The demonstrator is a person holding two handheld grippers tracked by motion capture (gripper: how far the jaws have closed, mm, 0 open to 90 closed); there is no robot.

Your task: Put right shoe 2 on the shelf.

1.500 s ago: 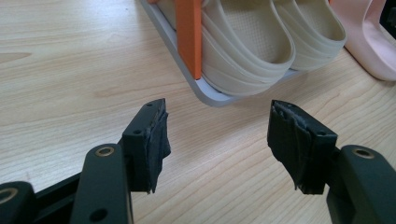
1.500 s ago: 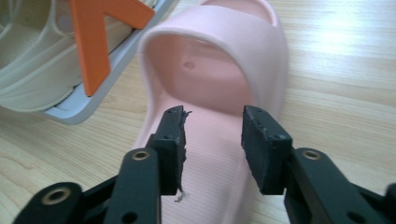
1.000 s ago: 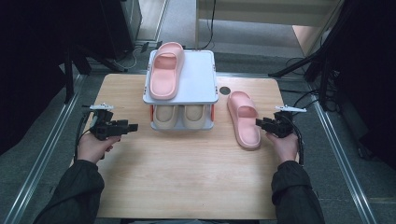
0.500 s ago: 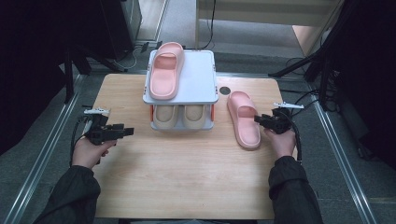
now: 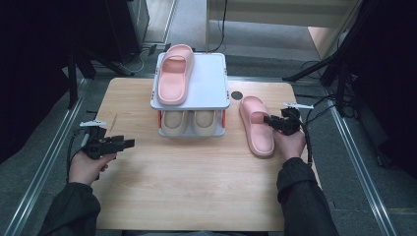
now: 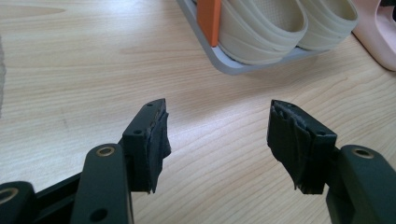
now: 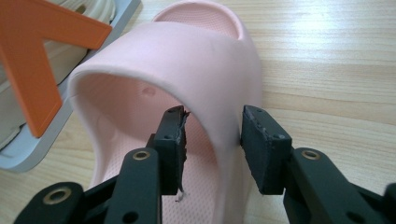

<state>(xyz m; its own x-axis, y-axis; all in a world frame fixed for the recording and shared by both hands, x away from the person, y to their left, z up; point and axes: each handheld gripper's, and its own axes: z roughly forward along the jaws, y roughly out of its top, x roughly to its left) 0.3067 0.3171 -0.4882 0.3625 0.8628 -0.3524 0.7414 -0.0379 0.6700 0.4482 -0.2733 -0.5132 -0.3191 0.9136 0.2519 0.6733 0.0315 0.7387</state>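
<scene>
A pink slipper (image 5: 256, 127) lies on the wooden table (image 5: 196, 187) right of the shelf rack. My right gripper (image 5: 268, 120) has reached it from the right. In the right gripper view the side wall of the slipper's strap (image 7: 187, 60) stands between the jaws, which have just been closing. A gap still shows at the inner pad, so my right gripper (image 7: 212, 135) is open. My left gripper (image 5: 129, 143) hovers open over bare wood at the table's left, with nothing between its pads (image 6: 217, 135). A second pink slipper (image 5: 173, 81) lies on top of the rack.
The grey two-level rack (image 5: 211, 83) stands at the table's back centre, with orange supports (image 7: 32, 60) and two beige slippers (image 5: 189, 122) on its lower level, also seen ahead of my left gripper (image 6: 261, 23). A small black disc (image 5: 237, 95) lies behind the pink slipper.
My right gripper has moved left onto the slipper's strap and its jaws have narrowed. My left hand has drawn back to the left and nearer the person.
</scene>
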